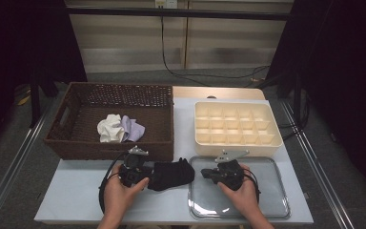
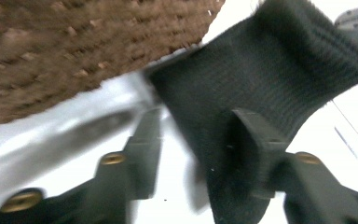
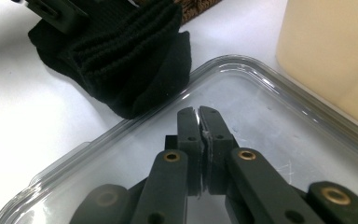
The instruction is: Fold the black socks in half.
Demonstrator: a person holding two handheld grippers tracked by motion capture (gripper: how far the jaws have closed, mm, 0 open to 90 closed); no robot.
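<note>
A bundled black knit sock (image 1: 174,175) lies on the white table between the two hands. My left gripper (image 1: 153,179) reaches into it from the left. In the left gripper view the sock (image 2: 270,70) sits between the jaws of the left gripper (image 2: 200,126), draped over the right jaw and meeting the left jaw's tip, so the jaws are shut on it. My right gripper (image 1: 204,172) rests over the clear tray's left edge with its tips pointing at the sock. The right gripper's (image 3: 199,112) jaws are pressed together with nothing between them, and the sock (image 3: 126,60) lies just beyond the tray rim.
A brown wicker basket (image 1: 109,88) at the back left holds a white cloth (image 1: 110,128) and a lavender cloth (image 1: 132,128); its wall (image 2: 74,46) is close to the left gripper. A cream compartment box (image 1: 238,142) stands at the back right. The clear tray (image 1: 267,191) lies in front of it.
</note>
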